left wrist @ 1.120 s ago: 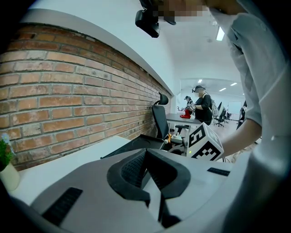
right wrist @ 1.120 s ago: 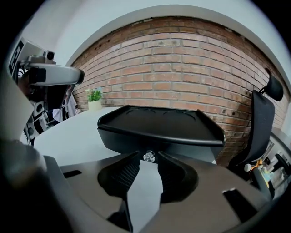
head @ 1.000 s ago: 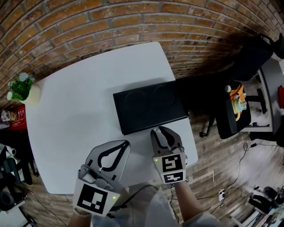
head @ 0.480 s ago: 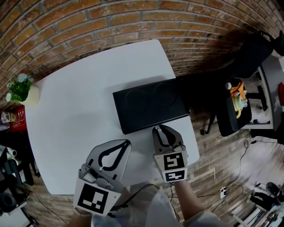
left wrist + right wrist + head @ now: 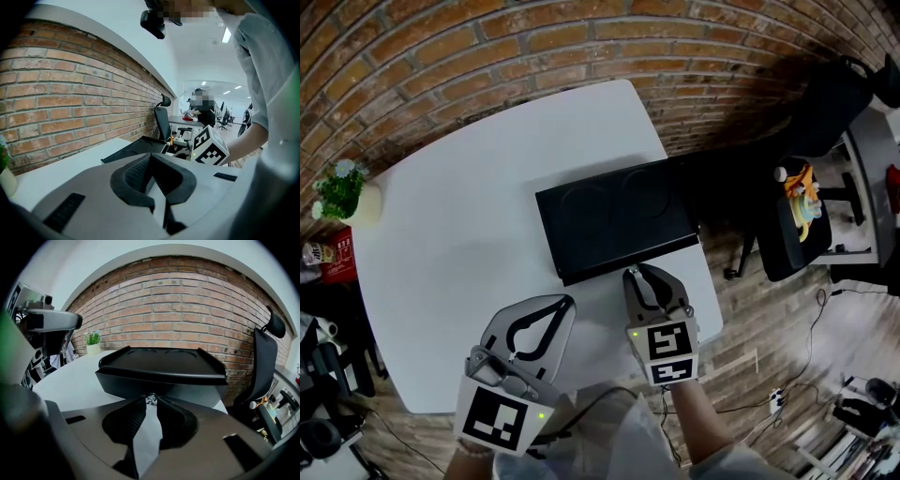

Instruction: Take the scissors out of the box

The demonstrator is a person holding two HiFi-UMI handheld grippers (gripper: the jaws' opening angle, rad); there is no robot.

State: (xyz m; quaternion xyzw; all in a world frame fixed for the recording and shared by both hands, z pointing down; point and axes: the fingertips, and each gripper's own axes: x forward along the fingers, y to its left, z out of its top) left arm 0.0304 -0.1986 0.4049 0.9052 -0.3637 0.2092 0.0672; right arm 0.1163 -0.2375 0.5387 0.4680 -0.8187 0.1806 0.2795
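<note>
A head view looks steeply down on a white table (image 5: 450, 216) set against a red brick wall (image 5: 487, 37). A flat, black, rectangular box (image 5: 614, 225) lies on the table's right half. Its lid is down and shows two shallow round dents on top. The scissors are not visible; with the box closed, you cannot see what is inside it.

Your right gripper (image 5: 635, 273) reaches to the middle of the box's near side. In the right gripper view, its two black jaws are drawn in until only a thin slit is left between them, and their tips pinch a small shiny metal knob (image 5: 151, 399) on the front wall of the box, just under the lid's rim. Its marker cube (image 5: 662, 352) sits above your wrist, over the table's near edge.

Your left gripper (image 5: 569, 301) hangs over the near part of the table, to the left of the right one and well apart from the box. Its jaws are pressed together at the tips, with nothing between them.

A small potted plant (image 5: 339, 187) stands at the table's far left corner. A black office chair (image 5: 797, 239) stands on the wooden floor to the right of the table.
</note>
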